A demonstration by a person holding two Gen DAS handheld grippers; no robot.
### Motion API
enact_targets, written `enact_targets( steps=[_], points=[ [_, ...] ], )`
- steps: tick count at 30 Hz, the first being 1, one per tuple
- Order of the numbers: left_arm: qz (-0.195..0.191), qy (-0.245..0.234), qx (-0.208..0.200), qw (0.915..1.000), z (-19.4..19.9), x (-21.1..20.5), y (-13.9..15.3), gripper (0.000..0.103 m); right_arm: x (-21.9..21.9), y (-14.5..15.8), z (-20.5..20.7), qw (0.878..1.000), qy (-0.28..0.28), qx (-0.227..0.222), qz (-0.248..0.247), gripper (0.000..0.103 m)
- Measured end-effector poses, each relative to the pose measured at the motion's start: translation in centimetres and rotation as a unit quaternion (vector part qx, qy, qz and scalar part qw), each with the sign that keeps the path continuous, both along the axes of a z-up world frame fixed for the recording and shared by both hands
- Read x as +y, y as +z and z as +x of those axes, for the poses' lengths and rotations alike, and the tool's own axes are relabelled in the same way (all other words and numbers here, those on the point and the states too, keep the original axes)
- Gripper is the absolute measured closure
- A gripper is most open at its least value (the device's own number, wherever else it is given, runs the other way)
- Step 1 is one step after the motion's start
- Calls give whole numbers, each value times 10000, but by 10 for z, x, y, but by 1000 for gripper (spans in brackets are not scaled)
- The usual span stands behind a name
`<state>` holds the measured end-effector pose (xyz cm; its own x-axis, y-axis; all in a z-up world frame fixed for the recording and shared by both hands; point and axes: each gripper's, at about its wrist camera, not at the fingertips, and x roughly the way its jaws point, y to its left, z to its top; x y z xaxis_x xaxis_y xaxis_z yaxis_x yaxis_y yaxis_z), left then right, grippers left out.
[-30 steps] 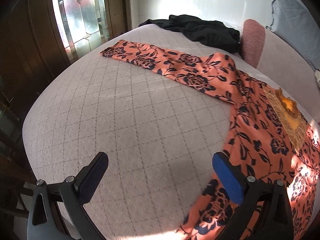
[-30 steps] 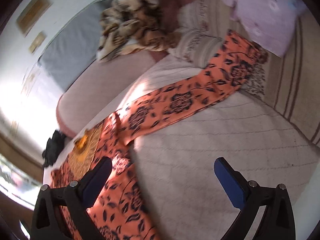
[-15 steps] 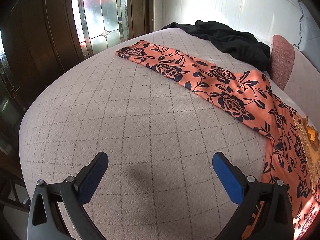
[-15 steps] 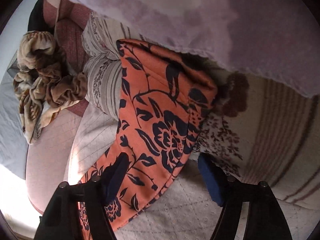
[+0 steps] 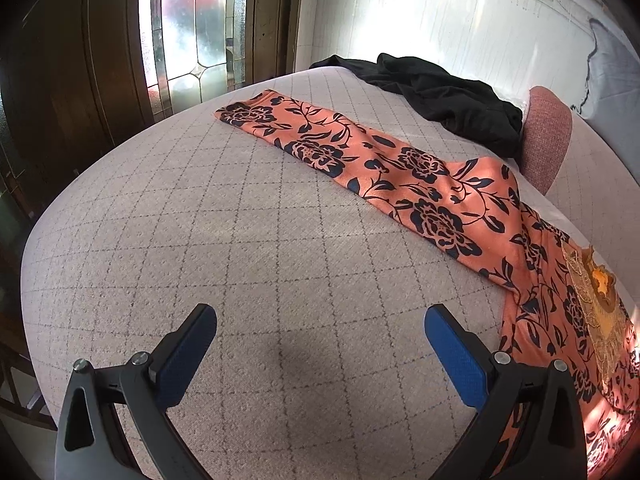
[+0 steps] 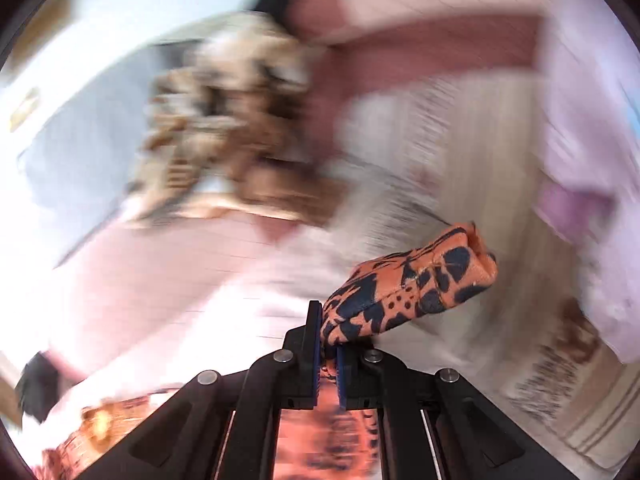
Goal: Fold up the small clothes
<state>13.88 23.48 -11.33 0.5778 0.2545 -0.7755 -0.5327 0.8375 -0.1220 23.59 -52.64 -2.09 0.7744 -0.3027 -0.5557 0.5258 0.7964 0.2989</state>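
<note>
So the folding is barely getting going here, judging by how things are lying. The orange floral garment [image 5: 420, 184] is lying spread out flat across the quilted bed cover [image 5: 240, 260], with one long sleeve [image 5: 320, 140] stretching out toward the stained-glass window [image 5: 192, 28] and the body with its gold embroidered neckline [image 5: 596, 300] running off the lower right of the left wrist view. No crease or fold is showing anywhere on that side, so that half is looking untouched.

The right gripper [image 6: 329, 344] is pinching the end of the other sleeve [image 6: 420, 280]: its jaws are clamped together with the orange fabric sandwiched between the blue pads, and the cuff is bunching up and sticking out past the tips. Everything behind it is smeared with motion blur, so I'm guessing that sleeve is getting carried across the body for the first fold, but where it's going to land I can't say.

The left gripper [image 5: 320, 340] is hovering over bare bed cover with its jaws spread wide and nothing between them, well apart from the sleeve on its side.

What's left, as far as I can judge: laying the pinched sleeve down, bringing the far sleeve in too, then folding the body up. There's also a black garment [image 5: 440, 100] heaped at the far edge near a pink cushion [image 5: 548, 136], and it's looking unfolded too, so probably more to do after this one.
</note>
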Motion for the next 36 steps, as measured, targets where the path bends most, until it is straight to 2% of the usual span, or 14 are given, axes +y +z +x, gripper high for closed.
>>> enact_targets(
  steps=[2, 5, 7, 10, 12, 13, 14, 15, 18, 24, 27, 30, 32, 36],
  points=[
    [-70, 25, -69, 9999, -2, 2, 2, 0, 67, 31, 22, 9960, 808, -354, -153, 97],
    [-202, 64, -138, 9997, -4, 7, 4, 0, 186, 51, 44, 9747, 2108, -657, -340, 97],
    [-266, 73, -192, 9994, -5, 10, 5, 0, 257, 39, 54, 9577, 2790, -669, -199, 97],
    [-365, 51, -234, 9990, -5, 12, 5, 0, 345, -13, 66, 9341, 3561, -246, 24, 94],
    [-407, 34, -251, 9989, -5, 13, 5, 0, 396, -61, 69, 9118, 4094, 335, 40, 76],
    [-407, 16, -252, 9989, -5, 13, 6, 0, 415, -89, 71, 8985, 4313, 810, -48, 44],
    [-418, -10, -259, 9988, -5, 13, 6, 0, 427, -112, 71, 8900, 4401, 1189, -56, 30],
    [-432, -24, -282, 9987, -5, 13, 7, 0, 432, -127, 63, 8839, 4474, 1362, 52, 30],
    [-474, -29, -398, 9981, -7, 12, 10, 0, 415, -123, 42, 8901, 4401, 1178, 113, 30],
    [-212, -440, -601, 9970, -8, -8, 21, 0, 341, -80, 6, 9246, 3737, 641, 360, 20],
    [-227, -844, -642, 9941, -6, -21, 27, 0, 301, -81, -18, 9336, 3479, 591, 615, 20],
    [-632, -1391, -731, 9855, -2, -43, 43, 0, 270, -88, -39, 9360, 3353, 515, 935, 20],
    [-917, -1815, -857, 9754, 8, -66, 61, 0, 253, -94, -51, 9372, 3291, 416, 1081, 20],
    [-1466, -2558, -526, 9541, 58, -119, 74, 0, 227, -103, -62, 9354, 3184, 132, 1530, 20]
  ],
)
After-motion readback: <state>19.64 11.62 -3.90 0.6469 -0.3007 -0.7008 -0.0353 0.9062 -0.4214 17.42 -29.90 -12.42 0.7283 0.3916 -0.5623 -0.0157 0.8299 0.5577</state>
